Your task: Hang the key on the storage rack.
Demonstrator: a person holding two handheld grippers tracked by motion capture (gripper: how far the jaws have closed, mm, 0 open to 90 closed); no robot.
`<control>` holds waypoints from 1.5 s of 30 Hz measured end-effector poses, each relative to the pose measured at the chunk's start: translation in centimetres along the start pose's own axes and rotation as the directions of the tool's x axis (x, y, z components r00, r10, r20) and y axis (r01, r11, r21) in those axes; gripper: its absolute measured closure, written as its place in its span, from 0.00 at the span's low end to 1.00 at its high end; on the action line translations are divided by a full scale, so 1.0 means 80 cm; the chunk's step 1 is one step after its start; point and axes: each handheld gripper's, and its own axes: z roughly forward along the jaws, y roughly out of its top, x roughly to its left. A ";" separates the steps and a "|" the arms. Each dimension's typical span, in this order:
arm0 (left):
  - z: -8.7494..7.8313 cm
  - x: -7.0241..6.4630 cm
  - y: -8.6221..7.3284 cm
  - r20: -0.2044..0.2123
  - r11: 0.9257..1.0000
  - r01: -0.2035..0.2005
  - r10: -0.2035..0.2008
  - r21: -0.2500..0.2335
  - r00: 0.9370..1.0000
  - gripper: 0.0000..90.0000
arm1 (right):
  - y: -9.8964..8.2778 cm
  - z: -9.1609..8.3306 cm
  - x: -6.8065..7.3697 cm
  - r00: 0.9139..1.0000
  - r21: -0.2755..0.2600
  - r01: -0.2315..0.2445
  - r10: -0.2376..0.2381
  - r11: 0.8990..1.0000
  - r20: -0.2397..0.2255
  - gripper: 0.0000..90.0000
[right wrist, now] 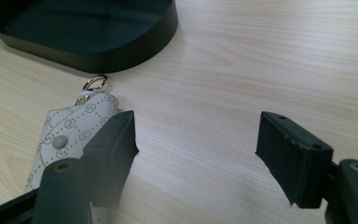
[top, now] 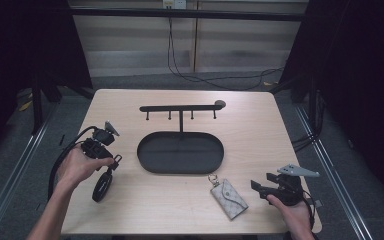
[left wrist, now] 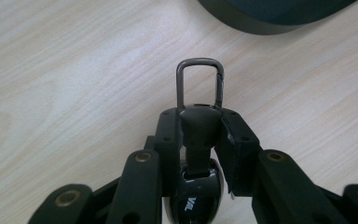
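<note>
A glossy black key fob (top: pixel 102 186) hangs from my left gripper (top: pixel 111 165) at the table's left, just above the wood. In the left gripper view the gripper (left wrist: pixel 199 116) is shut on the fob's dark neck. The fob's metal clasp (left wrist: pixel 200 84) sticks out past the jaws and its shiny body (left wrist: pixel 193 200) sits below them. My right gripper (top: pixel 262 182) rests open near the front right edge. A grey patterned key pouch (top: pixel 228 197) lies flat to its left. In the right gripper view the gripper (right wrist: pixel 196 135) has nothing between its jaws, and the pouch (right wrist: pixel 70 135) lies beside the left jaw.
A black oval tray (top: pixel 145 150) sits mid-table, and a black post rises from it to a bar with several hooks (top: pixel 180 107). The tray's wall (right wrist: pixel 98 56) lies just beyond the pouch's gold ring (right wrist: pixel 94 83). Its rim (left wrist: pixel 261 23) is also ahead of the left gripper. Cables trail on the floor behind.
</note>
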 end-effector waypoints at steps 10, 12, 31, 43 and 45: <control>-0.030 0.001 -0.003 -0.023 1.000 -0.020 0.019 -0.013 1.000 0.79 | 0.000 0.000 -0.001 1.000 0.000 -0.003 0.003 1.000 0.000 0.32; -0.035 0.002 -0.004 -0.015 1.000 -0.018 0.018 -0.022 1.000 0.79 | 0.000 0.000 -0.001 1.000 0.000 -0.003 0.003 1.000 0.000 0.32; -0.069 -0.009 0.005 -0.041 0.998 -0.045 0.043 -0.047 0.998 0.79 | 0.000 0.001 -0.002 1.000 -0.001 -0.009 0.009 1.000 0.002 0.31; -0.090 -0.021 0.014 -0.048 0.997 -0.071 0.070 -0.028 0.996 0.79 | 0.000 0.001 -0.002 1.000 0.001 -0.009 0.009 1.000 0.001 0.30; -0.094 -0.023 0.018 -0.049 0.998 -0.061 0.060 -0.030 0.997 0.79 | 0.000 0.001 -0.002 1.000 0.001 -0.010 0.010 1.000 0.001 0.30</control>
